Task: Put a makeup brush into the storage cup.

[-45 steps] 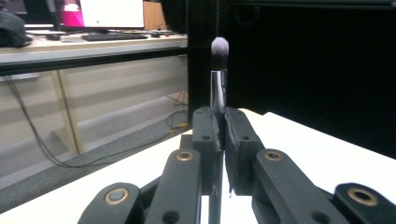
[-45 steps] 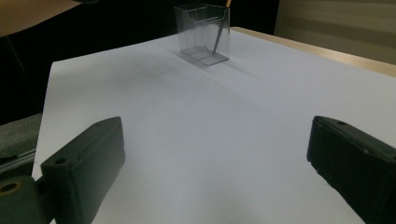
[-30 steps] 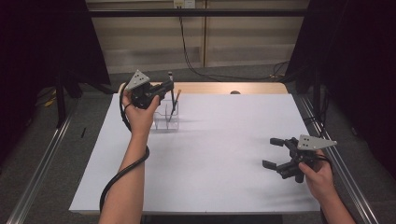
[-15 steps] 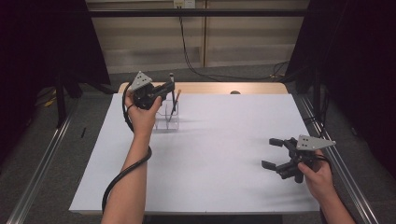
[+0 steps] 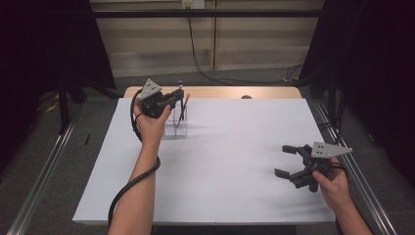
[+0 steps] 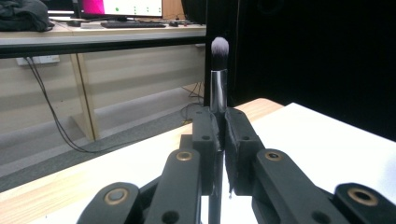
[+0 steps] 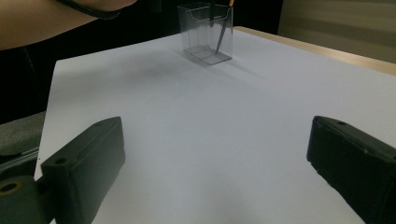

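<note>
Behind the left claw point(image 5: 177, 96), the lower part of the makeup brush point(image 6: 218, 84) is hidden between the jaws clamped on its silver ferrule; its pale tuft stands upright above the clear box point(image 5: 175, 120) at the table's point(image 5: 230, 147) far left, which holds another slanted stick. The right claw point(image 5: 285, 160) gapes wide, holding nothing.

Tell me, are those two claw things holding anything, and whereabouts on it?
The left gripper clamps a makeup brush by its handle, just below the metal collar. The right gripper is open and holds nothing.
</note>
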The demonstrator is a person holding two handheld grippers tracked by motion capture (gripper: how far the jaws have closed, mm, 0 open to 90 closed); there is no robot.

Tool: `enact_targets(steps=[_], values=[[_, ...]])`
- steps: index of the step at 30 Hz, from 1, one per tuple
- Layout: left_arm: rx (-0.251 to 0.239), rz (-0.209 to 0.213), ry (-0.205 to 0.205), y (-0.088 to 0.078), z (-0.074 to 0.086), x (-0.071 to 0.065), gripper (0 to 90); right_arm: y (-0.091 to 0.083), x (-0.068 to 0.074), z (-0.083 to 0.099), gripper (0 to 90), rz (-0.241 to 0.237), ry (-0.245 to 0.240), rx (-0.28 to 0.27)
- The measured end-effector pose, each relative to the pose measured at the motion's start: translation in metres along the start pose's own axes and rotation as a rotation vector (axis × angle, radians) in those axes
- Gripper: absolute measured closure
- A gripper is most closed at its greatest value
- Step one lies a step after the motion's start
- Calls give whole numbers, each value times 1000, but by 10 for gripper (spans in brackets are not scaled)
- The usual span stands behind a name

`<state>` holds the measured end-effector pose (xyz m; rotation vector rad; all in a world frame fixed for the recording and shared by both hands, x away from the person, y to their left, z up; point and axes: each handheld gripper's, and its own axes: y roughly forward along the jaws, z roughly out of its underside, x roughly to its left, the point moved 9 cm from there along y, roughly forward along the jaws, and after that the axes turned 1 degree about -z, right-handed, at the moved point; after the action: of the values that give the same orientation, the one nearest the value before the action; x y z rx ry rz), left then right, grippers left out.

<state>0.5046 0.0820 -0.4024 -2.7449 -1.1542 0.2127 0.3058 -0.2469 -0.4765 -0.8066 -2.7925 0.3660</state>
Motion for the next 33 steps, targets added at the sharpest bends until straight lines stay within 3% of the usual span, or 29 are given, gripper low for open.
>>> enact_targets(steps=[17,27,29,32,33], values=[[2,-1,-23,0,15,-1,835,-1,1,1,41,-2,0,0],[19,19,-23,1,20,-3,825,0,2,-1,41,-3,-1,-1],[9,25,-50,1,20,-3,780,0,1,0,41,-3,-2,2],[-13,6,-90,-2,18,0,547,0,2,0,41,-4,1,0],[-16,22,-109,-3,17,0,501,0,2,-1,41,-4,-1,-2]])
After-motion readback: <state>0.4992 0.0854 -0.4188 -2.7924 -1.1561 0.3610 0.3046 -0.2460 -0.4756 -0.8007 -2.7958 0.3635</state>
